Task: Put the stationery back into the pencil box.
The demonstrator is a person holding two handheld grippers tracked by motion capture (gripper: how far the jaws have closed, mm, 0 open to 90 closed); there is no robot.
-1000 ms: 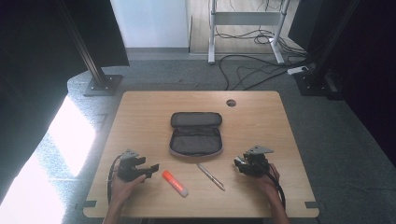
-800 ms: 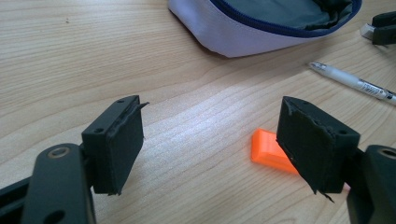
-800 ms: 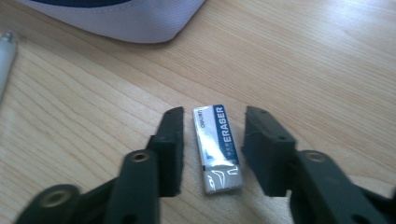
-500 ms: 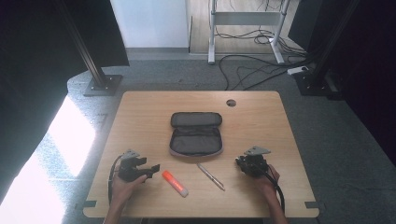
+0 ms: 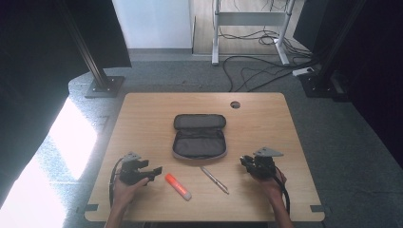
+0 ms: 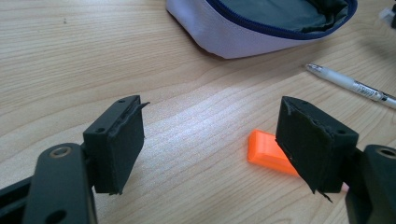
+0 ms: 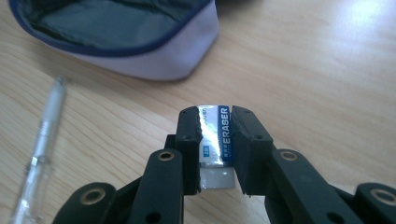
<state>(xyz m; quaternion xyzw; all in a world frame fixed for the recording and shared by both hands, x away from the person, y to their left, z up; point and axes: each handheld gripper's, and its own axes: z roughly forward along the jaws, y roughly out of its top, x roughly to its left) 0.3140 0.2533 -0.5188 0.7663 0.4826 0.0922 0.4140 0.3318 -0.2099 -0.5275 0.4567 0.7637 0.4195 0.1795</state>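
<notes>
Two black jaws of the right gripper [image 7: 215, 140] are pinched on a white eraser in a blue-and-white sleeve [image 7: 214, 135], held near the open grey zip pencil case [image 7: 116, 32]. Packing is judged underway; next, the eraser must be carried over the case rim and released. The left gripper [image 6: 210, 144] is spread wide, empty, beside an orange capped marker [image 6: 268, 151]. A clear plastic pen [image 5: 214, 173] lies between on the wooden table [image 5: 142, 118], not obstructing.

My left gripper [image 6: 210, 140] and right gripper [image 7: 215, 140] are matte black, with squared jaws faced in ragged foam, round rivets along the link arms, a grey three-cornered plate on top and a black cable trailing toward my bare forearms.
</notes>
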